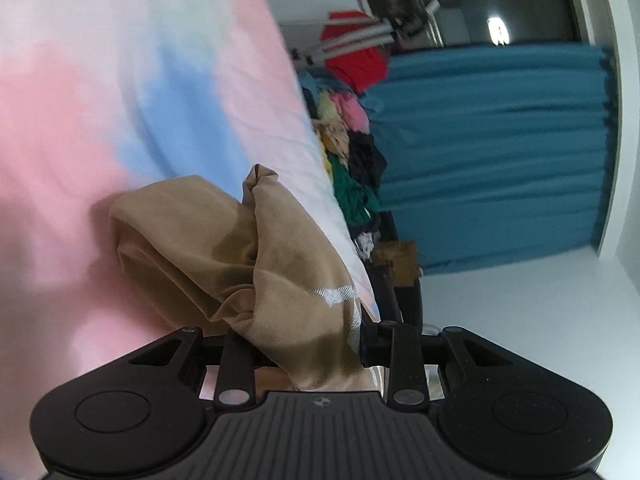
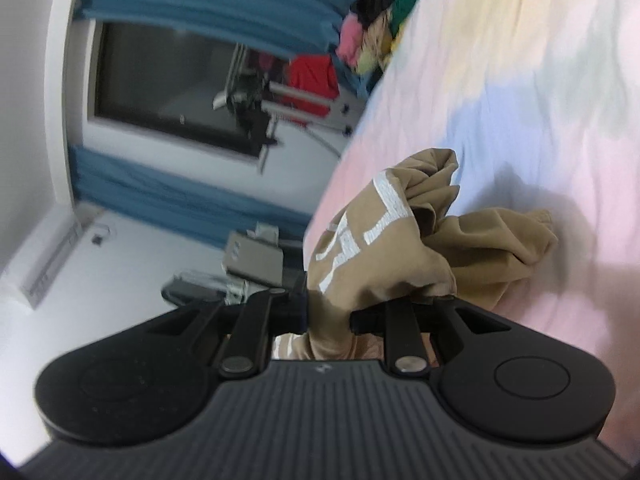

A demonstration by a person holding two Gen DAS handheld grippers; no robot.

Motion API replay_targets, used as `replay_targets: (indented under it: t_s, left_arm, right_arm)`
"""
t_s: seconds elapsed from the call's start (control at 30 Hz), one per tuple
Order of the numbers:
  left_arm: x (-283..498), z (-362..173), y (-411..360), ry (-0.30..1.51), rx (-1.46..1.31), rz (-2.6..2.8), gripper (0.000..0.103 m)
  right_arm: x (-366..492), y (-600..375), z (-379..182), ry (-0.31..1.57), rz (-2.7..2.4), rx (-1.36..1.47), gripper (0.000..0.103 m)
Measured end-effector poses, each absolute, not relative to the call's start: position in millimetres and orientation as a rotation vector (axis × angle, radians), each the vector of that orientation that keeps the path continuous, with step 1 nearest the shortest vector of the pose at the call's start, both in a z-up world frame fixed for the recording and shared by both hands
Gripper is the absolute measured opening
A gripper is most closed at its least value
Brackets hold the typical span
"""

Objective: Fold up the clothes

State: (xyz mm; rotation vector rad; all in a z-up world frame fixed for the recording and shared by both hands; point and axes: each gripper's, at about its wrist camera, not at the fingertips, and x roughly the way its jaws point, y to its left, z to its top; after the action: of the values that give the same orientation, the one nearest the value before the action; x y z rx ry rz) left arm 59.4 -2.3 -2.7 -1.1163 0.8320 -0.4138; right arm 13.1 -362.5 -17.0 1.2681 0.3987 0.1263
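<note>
A tan garment (image 1: 248,248) with white lettering hangs bunched from both grippers over a pastel pink, blue and white bedsheet (image 1: 100,92). My left gripper (image 1: 308,344) is shut on one part of the cloth, which covers its fingertips. In the right wrist view the same tan garment (image 2: 384,248) shows its white letters. My right gripper (image 2: 328,320) is shut on another part of it. The lower end of the cloth touches the bedsheet (image 2: 540,80). Both views are tilted sideways.
A pile of mixed clothes (image 1: 352,148) lies at the far edge of the bed and also shows in the right wrist view (image 2: 380,12). Blue curtains (image 1: 500,152), a red garment (image 1: 356,56) on a rack, a dark window (image 2: 168,80) and a wall air conditioner (image 2: 48,256) stand beyond.
</note>
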Motion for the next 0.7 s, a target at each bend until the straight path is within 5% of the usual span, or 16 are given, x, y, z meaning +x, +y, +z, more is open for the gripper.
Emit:
replay_targets:
  t_s: [0.5,0.7]
  left_arm:
    - [264.5,14.6,-273.0,0.931,-1.02,-0.524,0.031]
    - [303.7,-14.7,-312.0,0.959,-0.912,-0.636,0.031]
  right_arm:
    - [160.7,-575.2,34.7,0.28,-0.163,1.073,0.022]
    - [186.7,-616.1,-0.2,0.232,-0.191,1.032,0.022]
